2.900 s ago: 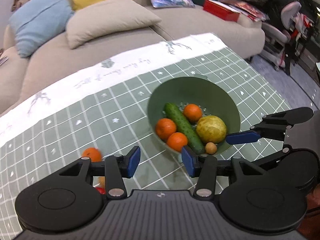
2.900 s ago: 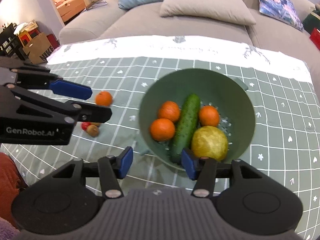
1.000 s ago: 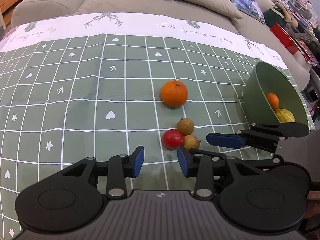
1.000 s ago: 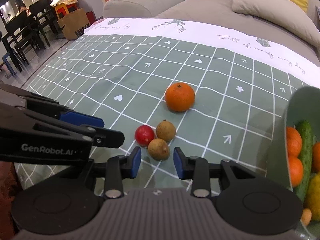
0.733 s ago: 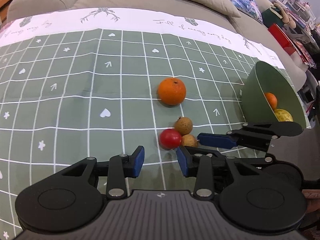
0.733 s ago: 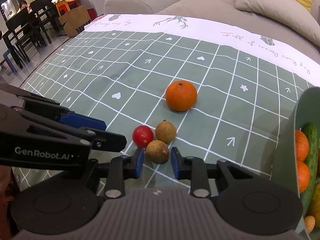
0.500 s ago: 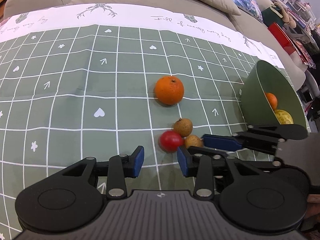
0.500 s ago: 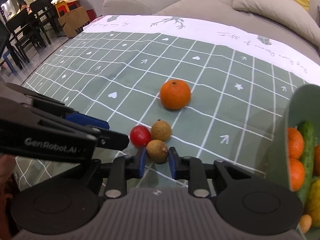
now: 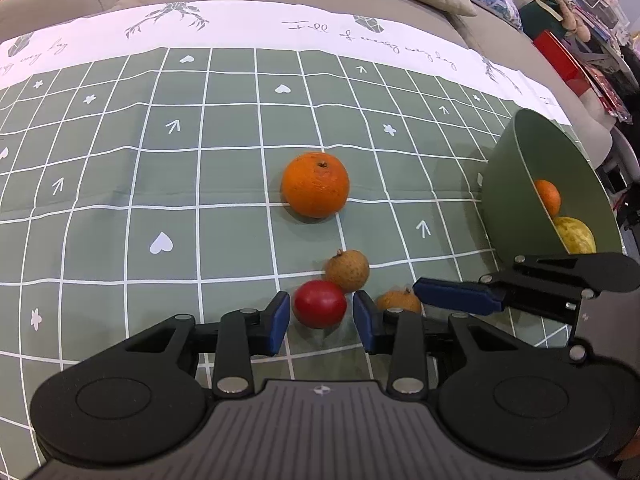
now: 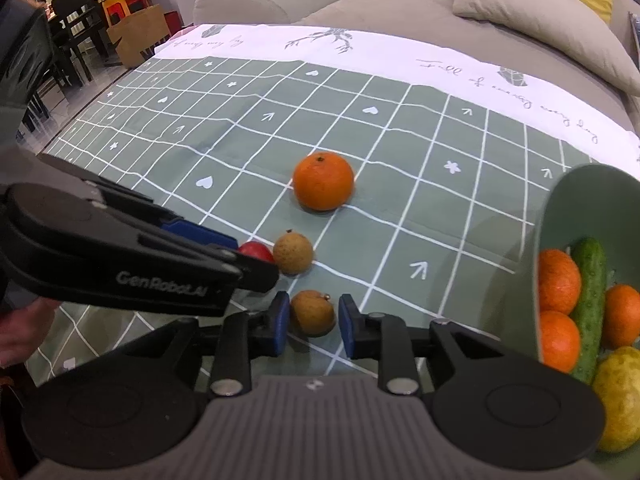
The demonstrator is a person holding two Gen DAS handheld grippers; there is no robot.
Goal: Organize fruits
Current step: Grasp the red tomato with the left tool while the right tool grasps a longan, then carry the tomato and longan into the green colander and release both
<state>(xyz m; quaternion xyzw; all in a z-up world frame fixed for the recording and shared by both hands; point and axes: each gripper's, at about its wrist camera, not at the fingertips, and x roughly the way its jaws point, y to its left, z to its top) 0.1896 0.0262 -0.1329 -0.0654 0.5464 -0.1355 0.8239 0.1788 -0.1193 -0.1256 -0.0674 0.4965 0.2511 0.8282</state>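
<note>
Between the blue pads of our left hand-held gripper (image 9: 320, 316) sits the small red fruit (image 9: 320, 303), resting on the green checked tablecloth (image 9: 160, 184) that covers the table; the jaws are closing on it, with a thin gap visible on each side, so we would not call it held yet. Our right hand-held gripper (image 10: 311, 322) has its narrow jaws drawn in around the nearer brown fruit (image 10: 313, 312): the left pad looks to be touching it, the right pad is just beside it, and we judge this a grip all but made. Both fruits are round, so neither has a long axis to line up with; what counts is that each lies straight ahead of its own fingers, dead centre. The second brown fruit (image 9: 347, 271) lies just beyond the red one and touches it, so the left pads could nudge it as they close. The loose orange (image 9: 315, 190) sits farther off, apart from the cluster. From the two fruits in hand, the green bowl (image 9: 508, 184) lies off to the right, nearer our right hand, with oranges (image 10: 558, 280), a cucumber (image 10: 590, 304) and a yellow fruit (image 10: 620, 396) inside. We expect the coming move to be a lift and a carry rightward to that bowl.
</note>
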